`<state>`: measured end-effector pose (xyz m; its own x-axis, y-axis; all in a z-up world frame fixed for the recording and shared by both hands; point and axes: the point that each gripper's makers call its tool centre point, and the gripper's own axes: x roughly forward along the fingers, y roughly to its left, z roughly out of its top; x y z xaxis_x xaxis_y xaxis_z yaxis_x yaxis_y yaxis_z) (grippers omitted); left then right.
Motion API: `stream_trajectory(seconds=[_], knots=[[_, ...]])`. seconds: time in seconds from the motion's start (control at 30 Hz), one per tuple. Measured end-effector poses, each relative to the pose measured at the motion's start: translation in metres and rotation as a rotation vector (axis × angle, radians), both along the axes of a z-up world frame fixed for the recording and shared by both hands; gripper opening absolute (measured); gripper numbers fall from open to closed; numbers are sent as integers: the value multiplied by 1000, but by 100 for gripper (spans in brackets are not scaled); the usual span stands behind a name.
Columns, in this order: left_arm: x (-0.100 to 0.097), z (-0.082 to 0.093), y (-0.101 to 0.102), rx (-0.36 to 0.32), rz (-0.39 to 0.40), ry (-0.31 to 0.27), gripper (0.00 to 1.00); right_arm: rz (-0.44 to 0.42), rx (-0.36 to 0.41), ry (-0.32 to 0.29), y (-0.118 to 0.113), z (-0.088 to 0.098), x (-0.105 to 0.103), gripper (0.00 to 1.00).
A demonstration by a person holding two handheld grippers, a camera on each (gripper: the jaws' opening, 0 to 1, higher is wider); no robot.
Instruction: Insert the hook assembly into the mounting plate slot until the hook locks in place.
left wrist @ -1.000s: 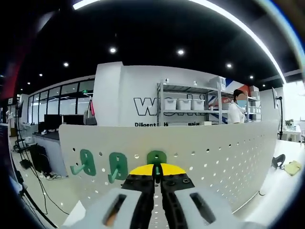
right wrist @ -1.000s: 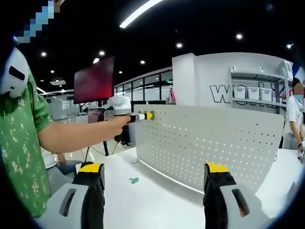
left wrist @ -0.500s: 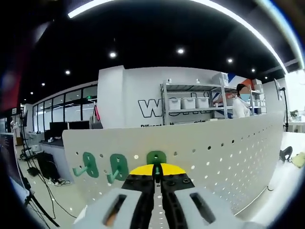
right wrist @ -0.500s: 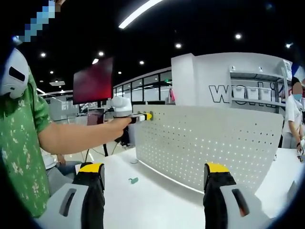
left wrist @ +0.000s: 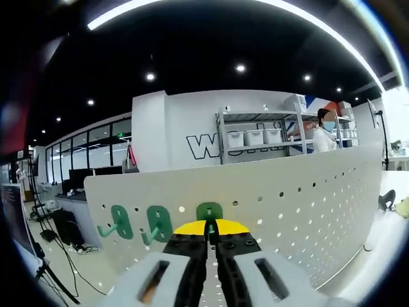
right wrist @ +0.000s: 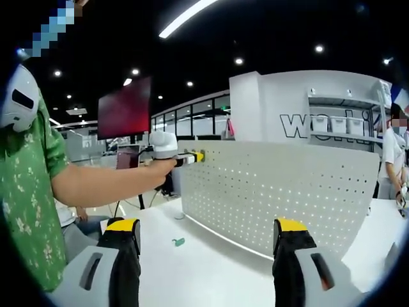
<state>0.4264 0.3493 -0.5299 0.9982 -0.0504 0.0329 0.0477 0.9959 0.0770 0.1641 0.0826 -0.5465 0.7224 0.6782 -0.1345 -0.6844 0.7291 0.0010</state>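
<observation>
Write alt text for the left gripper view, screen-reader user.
The left gripper, jaws closed, presses a green hook against the upper edge of a white pegboard. Two more green hooks already hang on the board to its left. Behind are a white wall with lettering and a shelf of bins.

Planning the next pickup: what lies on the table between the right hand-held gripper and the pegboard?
In the right gripper view, bare white table apart from one small green hook, lying left, before the pegboard.
</observation>
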Motion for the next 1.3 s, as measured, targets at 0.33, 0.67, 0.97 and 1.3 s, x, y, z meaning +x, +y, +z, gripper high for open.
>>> stream_trajectory(seconds=[0.33, 0.67, 0.97, 1.3], knots=[[0, 0, 1, -16, -12, 6, 5, 5, -6, 5, 3, -1, 0, 87], [-1, -1, -3, -35, -32, 6, 11, 4, -8, 4, 2, -1, 0, 87], [-5, 1, -5, -57, -42, -4, 17, 4, -7, 5, 2, -1, -1, 87], [-11, 2, -5, -70, -62, -14, 25, 11, -9, 0, 5, 0, -1, 87]])
